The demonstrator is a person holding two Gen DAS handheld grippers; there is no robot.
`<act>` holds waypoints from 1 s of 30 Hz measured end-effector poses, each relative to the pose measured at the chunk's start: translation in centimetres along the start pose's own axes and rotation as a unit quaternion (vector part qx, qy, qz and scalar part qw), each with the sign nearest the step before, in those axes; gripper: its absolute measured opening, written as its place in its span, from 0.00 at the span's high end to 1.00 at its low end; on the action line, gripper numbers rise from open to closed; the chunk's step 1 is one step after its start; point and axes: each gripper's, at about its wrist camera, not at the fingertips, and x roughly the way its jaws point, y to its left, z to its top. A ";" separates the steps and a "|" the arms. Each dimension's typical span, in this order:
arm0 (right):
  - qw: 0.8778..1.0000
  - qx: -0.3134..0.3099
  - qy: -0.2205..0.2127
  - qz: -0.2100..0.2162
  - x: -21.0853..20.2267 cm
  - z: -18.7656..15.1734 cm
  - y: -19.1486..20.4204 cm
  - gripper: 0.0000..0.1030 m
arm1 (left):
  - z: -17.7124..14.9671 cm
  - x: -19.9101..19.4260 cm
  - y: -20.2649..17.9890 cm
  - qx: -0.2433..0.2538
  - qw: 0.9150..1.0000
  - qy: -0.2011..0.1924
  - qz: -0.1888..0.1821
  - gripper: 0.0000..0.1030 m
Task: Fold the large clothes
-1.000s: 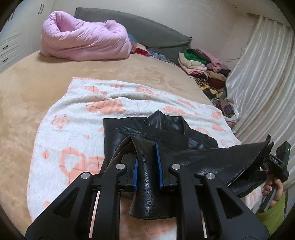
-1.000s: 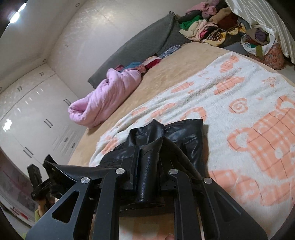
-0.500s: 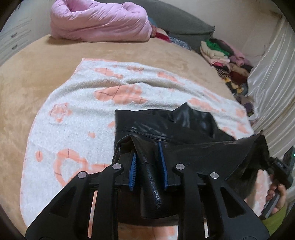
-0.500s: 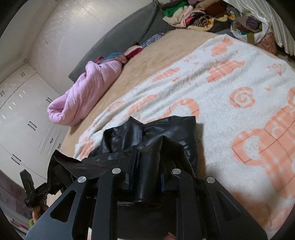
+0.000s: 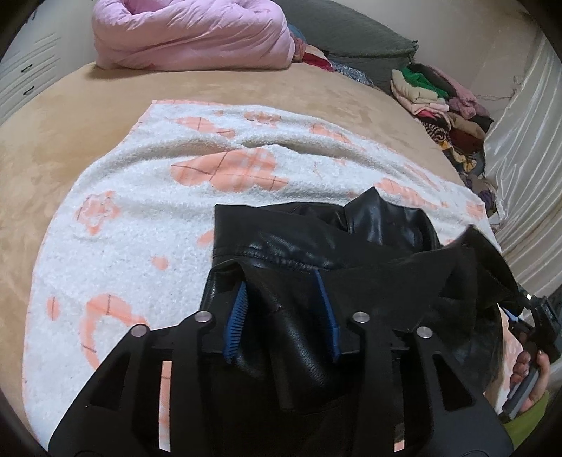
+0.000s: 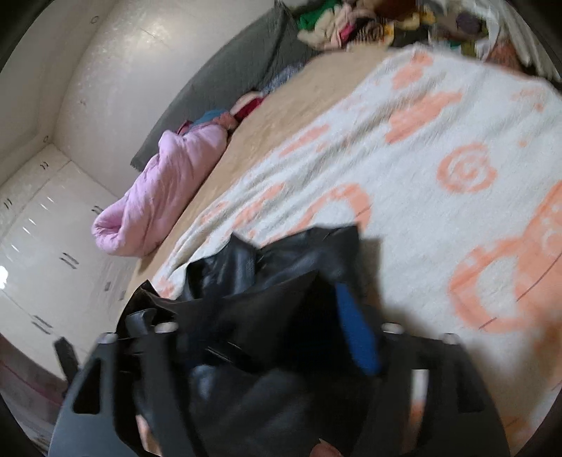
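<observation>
On the near part of the white-and-orange blanket lies the black leather jacket, its folded edge loose between the opening jaws of the left gripper and right gripper.

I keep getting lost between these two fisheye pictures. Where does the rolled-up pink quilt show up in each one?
Left wrist view: the pink quilt lies at the top, left of centre, at the far end of the bed.
Right wrist view: the pink quilt sits at the middle left, running slantwise along the bed's edge.
Shared landmark: the grey headboard cushion stands right behind the quilt in both.
</observation>
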 end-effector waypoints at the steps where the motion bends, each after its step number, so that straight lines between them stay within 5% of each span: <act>1: 1.000 -0.007 -0.008 -0.005 -0.4 0.1 -0.1 0.27 | 0.1 0.1 0.1 -0.006 1.000 -0.003 -0.003 0.66; 7: 0.999 -0.019 -0.044 -0.019 -2.6 0.8 -1.1 0.18 | 0.1 -0.4 -0.5 -0.032 0.999 -0.033 -0.023 0.49; 14: 0.995 -0.071 -0.050 -0.049 -2.8 0.6 -0.5 0.17 | 1.0 -4.9 -1.7 -0.015 0.993 -0.114 -0.032 0.30; 19: 0.982 -0.165 -0.034 -0.088 -1.0 -0.3 2.5 0.17 | 0.7 -5.2 -1.6 0.032 0.991 -0.128 0.028 0.24; 26: 0.957 -0.258 0.013 -0.134 3.8 -0.7 5.5 0.18 | 0.4 1.2 -1.0 0.106 0.991 -0.033 0.072 0.23; 30: 0.950 -0.265 0.054 -0.157 6.9 -0.1 5.5 0.29 | 1.3 3.5 -2.3 0.156 0.984 -0.012 0.080 0.20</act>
